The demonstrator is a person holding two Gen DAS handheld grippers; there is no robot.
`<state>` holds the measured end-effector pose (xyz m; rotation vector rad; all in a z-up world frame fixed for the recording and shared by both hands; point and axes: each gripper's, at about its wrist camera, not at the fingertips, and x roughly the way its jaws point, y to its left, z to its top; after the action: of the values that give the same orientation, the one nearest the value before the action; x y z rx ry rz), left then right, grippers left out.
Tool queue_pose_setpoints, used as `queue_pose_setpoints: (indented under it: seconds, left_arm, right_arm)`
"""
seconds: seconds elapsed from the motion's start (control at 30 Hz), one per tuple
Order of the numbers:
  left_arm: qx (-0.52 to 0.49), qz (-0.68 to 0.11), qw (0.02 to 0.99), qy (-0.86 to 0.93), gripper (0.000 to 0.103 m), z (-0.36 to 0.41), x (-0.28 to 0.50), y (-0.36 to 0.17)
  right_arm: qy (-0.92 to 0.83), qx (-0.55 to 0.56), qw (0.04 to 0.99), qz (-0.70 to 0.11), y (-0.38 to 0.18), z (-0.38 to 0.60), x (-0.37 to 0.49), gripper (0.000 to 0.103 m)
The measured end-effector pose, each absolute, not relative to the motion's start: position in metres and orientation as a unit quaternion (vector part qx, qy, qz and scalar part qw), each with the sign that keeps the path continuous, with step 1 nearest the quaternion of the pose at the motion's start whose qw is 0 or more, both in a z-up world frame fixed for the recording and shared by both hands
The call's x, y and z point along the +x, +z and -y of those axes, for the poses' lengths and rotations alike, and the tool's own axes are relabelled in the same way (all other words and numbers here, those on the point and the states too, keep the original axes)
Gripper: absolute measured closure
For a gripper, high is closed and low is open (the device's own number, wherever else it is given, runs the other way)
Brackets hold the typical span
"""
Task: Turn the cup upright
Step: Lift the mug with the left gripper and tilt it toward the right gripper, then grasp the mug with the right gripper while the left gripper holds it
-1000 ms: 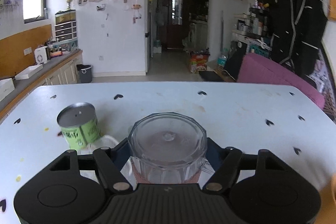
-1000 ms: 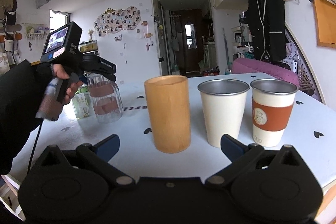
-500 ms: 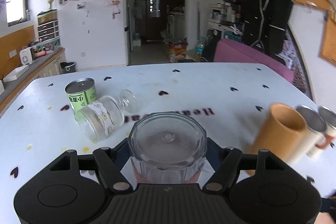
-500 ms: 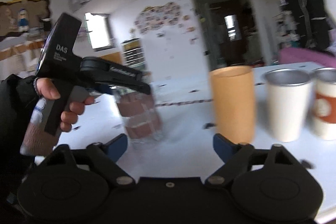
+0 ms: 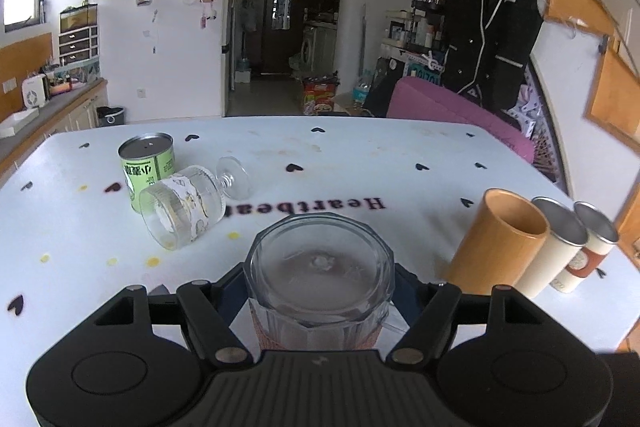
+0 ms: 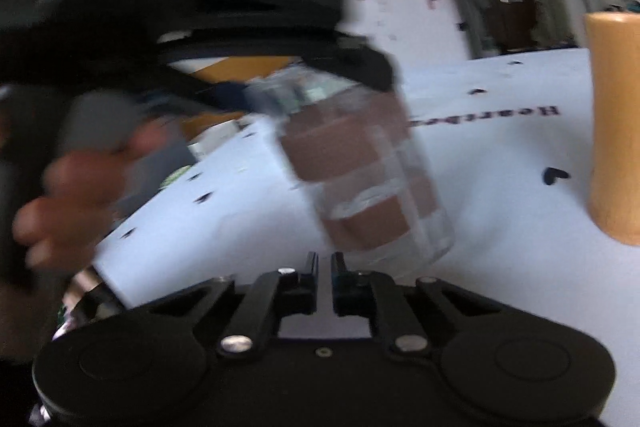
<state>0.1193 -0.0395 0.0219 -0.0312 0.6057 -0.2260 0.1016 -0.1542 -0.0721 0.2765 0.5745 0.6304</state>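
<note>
Left gripper (image 5: 320, 291) around empty glass cup (image 5: 320, 275)

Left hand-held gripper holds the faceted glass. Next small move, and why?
Probably roll the left hand-held gripper over to turn the glass cup mouth-up. Its thick base faces the wrist camera, and the right wrist view shows it tilted, open end toward the table, so not upright. The right hand-held gripper is shut and empty.

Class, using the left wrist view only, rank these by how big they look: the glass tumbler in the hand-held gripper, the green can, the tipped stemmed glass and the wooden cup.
1. Glass tumbler, though it is nearest the camera.
2. Wooden cup and stemmed glass look alike; no ranking.
3. Green can, partly hidden and farther off.
</note>
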Motion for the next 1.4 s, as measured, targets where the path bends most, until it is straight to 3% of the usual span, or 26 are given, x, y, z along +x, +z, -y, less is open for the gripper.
queue_pose_setpoints:
  seconds: [0.4, 0.77, 0.87, 0.93, 1.1, 1.4]
  left_arm:
    - [-0.094, -0.289, 0.942, -0.143, 0.031, -0.01, 0.061, -0.005]
    - [-0.116, -0.321, 0.93, -0.136, 0.031, -0.013, 0.042, -0.049]
    - [-0.107, -0.31, 0.936, -0.132, 0.031, -0.012, 0.037, -0.051]
    - [-0.104, -0.307, 0.937, -0.13, 0.031, -0.011, 0.036, -0.053]
    - [-0.09, -0.303, 0.94, -0.129, 0.031, -0.009, 0.031, -0.053]
    - [-0.076, -0.3, 0.942, -0.133, 0.031, -0.008, 0.03, -0.054]
  right_arm:
    - [0.236, 0.128, 0.92, -0.286, -0.077, 0.172, 0.106, 0.101]
    - [0.131, 0.061, 0.947, -0.288, -0.05, 0.206, 0.082, 0.088]
    - [0.131, 0.086, 0.948, -0.278, -0.028, 0.212, 0.084, 0.07]
    - [0.152, 0.122, 0.939, -0.283, -0.015, 0.212, 0.093, 0.049]
    - [0.187, 0.195, 0.902, -0.337, -0.002, 0.196, 0.133, 0.023]
    - [0.193, 0.259, 0.799, -0.508, -0.034, 0.161, 0.203, 0.012]
